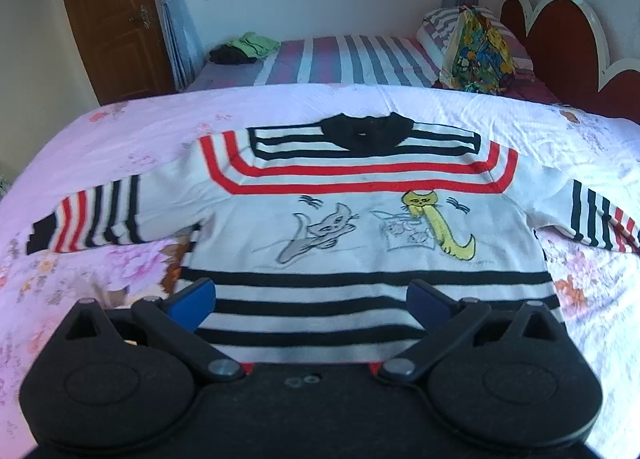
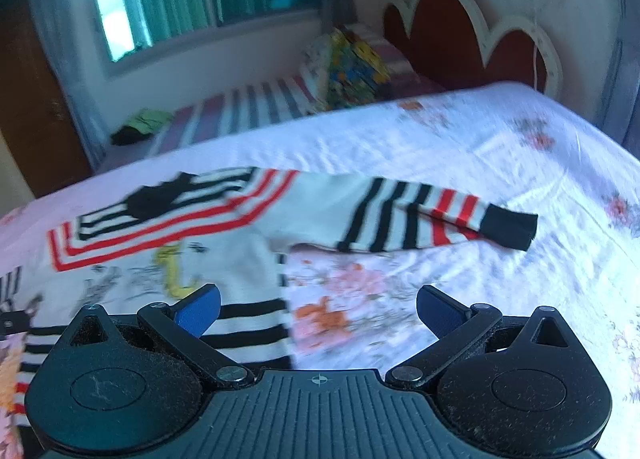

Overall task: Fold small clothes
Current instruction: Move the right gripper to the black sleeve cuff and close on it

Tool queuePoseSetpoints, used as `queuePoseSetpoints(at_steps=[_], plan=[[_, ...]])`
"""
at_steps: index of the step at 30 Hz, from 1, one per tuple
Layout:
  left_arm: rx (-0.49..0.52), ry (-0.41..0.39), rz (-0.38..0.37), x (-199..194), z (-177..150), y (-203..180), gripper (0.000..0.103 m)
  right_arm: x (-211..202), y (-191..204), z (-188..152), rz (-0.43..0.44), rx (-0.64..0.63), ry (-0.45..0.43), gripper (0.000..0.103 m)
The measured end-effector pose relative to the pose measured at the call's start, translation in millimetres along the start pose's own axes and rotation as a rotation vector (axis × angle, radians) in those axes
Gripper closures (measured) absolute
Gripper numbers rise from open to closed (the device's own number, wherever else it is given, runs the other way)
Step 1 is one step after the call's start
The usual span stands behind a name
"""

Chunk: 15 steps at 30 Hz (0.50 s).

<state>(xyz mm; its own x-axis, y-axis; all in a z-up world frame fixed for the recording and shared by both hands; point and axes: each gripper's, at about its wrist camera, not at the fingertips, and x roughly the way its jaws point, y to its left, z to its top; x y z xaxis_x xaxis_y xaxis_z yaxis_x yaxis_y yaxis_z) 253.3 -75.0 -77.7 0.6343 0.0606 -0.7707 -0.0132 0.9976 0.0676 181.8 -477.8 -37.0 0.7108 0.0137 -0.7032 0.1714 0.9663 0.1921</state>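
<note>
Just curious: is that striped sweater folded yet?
Not yet. The sweater lies spread flat, both sleeves stretched out sideways on the bedspread.

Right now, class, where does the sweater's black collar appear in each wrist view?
Left wrist: collar upper centre, at the sweater's far edge.
Right wrist: collar left of centre, blurred.
Shared landmark: green clothes on the striped bed behind.

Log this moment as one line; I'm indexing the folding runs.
stage: pre-fold | white knit sweater with red and black stripes: flat on floral bedsheet, sleeves out | left gripper: open | right gripper: open
</note>
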Motion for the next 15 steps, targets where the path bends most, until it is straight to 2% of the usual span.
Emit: queuePoseSetpoints(at_steps=[7,15], plan=[[-0.007,0.004,0.007,31,18,-25,0.002,56,-52,18,-0.054,0.057,0.015,0.0],[-0.003,0.036,0.032,69,31,-46,0.005,114,-112,29,-0.102,0.162,0.079,0.001]])
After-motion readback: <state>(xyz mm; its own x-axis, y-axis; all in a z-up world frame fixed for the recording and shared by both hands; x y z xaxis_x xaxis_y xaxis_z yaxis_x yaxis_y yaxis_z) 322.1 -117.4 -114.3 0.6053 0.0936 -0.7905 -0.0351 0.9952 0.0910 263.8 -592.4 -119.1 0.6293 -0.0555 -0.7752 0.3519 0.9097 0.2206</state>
